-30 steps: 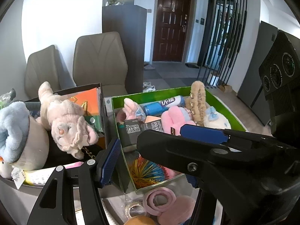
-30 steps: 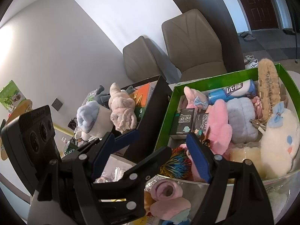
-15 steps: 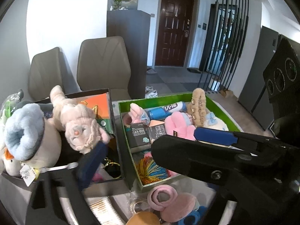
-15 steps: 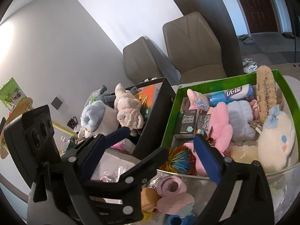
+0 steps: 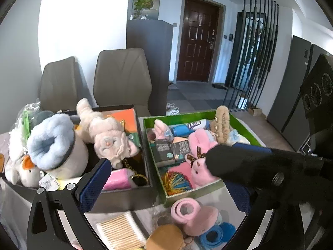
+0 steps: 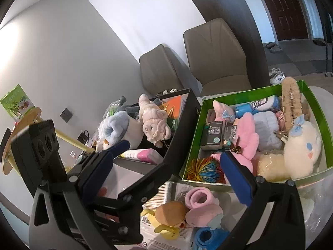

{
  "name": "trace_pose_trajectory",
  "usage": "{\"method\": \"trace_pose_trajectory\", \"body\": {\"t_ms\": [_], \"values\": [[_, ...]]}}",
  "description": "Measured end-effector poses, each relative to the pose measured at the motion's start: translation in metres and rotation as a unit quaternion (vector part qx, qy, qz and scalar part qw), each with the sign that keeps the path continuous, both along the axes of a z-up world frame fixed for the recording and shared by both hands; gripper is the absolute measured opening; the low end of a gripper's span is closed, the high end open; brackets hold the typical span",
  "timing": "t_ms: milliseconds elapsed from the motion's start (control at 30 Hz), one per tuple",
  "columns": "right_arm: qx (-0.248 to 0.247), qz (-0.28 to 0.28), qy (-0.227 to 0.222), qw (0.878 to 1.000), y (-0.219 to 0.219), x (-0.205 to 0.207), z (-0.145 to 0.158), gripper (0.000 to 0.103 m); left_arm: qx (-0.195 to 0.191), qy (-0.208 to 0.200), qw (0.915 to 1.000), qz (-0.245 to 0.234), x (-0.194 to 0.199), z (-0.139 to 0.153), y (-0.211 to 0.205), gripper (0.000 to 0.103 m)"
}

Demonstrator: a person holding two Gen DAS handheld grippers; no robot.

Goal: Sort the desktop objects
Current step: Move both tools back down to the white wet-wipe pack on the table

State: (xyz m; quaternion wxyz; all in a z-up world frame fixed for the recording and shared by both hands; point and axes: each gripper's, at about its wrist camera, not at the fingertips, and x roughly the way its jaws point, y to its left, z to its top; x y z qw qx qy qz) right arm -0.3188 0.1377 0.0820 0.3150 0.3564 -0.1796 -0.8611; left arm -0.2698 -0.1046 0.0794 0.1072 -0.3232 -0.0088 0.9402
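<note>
A black box (image 5: 122,195) on the left holds plush toys, among them a beige plush (image 5: 108,139) and a blue-topped plush (image 5: 54,145). A green box (image 5: 208,114) on the right holds pink plush toys, small dark cartons and a blue tube. Loose on the table in front lie a pink rolled plush (image 5: 193,214), a brown round plush (image 5: 166,239), a blue ring (image 5: 216,233) and a cotton swab pack (image 5: 120,233). My left gripper (image 5: 166,187) is open and empty above these. My right gripper (image 6: 166,179) is open and empty; its arm crosses the left wrist view.
Two grey chairs (image 5: 122,79) stand behind the table. A yellow plush (image 6: 162,227) lies near the brown one in the right wrist view. The table's glass edge shows at the lower right (image 6: 316,208).
Both grippers have drawn back and up from the boxes, so more loose items in front of the boxes show. Both stay open and empty.
</note>
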Motion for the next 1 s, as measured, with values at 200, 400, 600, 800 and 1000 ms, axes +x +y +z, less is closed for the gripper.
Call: {"method": "trace_pose_trajectory", "body": {"t_ms": [200, 400, 600, 800, 1000], "values": [[-0.004, 0.002, 0.005, 1.0, -0.002, 0.013, 0.004, 0.103, -0.005, 0.002, 0.9999, 0.01, 0.012, 0.001, -0.007, 0.103], [0.002, 0.005, 0.004, 1.0, -0.007, 0.029, 0.002, 0.103, -0.011, 0.007, 0.9997, 0.02, 0.029, 0.004, -0.015, 0.103], [0.009, 0.008, 0.0, 1.0, -0.012, 0.048, -0.002, 0.103, -0.005, 0.009, 0.9994, 0.032, 0.047, 0.004, -0.028, 0.103], [0.016, 0.014, 0.005, 1.0, -0.018, 0.066, -0.001, 0.103, -0.012, 0.008, 0.9985, 0.053, 0.066, 0.002, -0.042, 0.103], [0.017, 0.02, 0.011, 1.0, -0.022, 0.082, 0.0, 0.103, -0.013, 0.003, 0.9977, 0.066, 0.082, -0.001, -0.055, 0.103]]}}
